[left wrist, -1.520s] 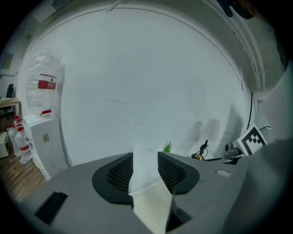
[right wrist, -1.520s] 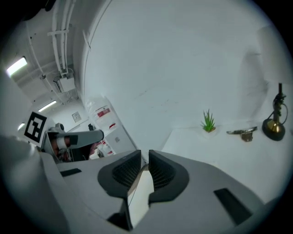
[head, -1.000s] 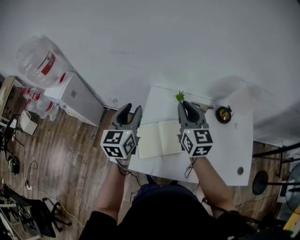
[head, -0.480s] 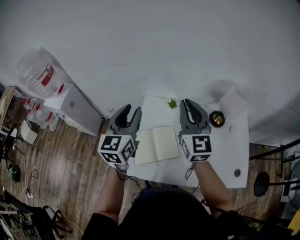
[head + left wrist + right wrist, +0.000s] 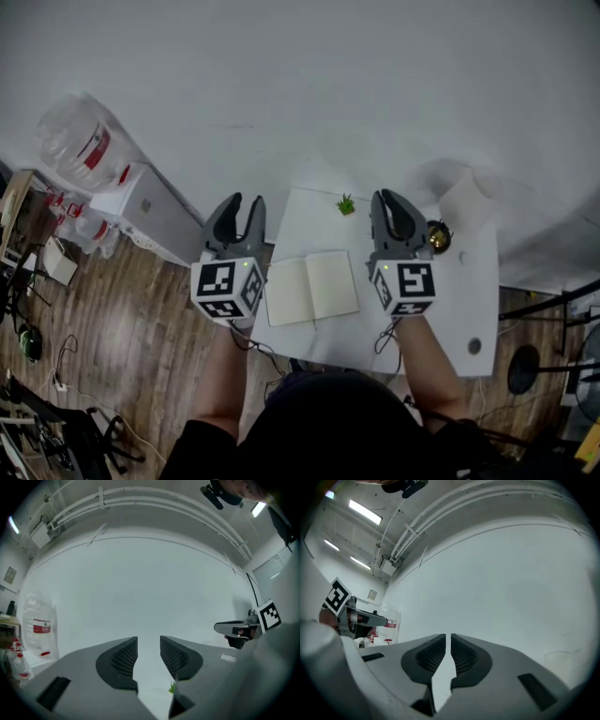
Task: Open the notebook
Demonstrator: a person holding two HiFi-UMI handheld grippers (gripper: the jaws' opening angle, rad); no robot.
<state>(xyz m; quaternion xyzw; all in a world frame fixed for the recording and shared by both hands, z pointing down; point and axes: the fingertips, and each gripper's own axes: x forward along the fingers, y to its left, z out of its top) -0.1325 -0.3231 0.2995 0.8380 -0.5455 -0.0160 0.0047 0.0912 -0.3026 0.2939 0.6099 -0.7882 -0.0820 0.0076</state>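
White table [image 5: 466, 298] up against the wall, big clear water jug [image 5: 79, 134] off to the left on the floor side. Notebook [image 5: 311, 289] lies flat on the table, already open, pages up, btwn the two grippers and touched by neither. Left gripper [image 5: 244, 201] pointing at the wall, jaws clearly apart, nothing btwn them. Right gripper [image 5: 389, 198] likewise at the wall, jaws nearly together, just a thin slit, nothing in it. Small green plant [image 5: 346, 204] near the table's far edge; brass-coloured obj [image 5: 439, 237] just right of the right gripper.

Head view steeply down over table [image 5: 461, 302]; gripper views level, toward shared wall [image 5: 150, 583]
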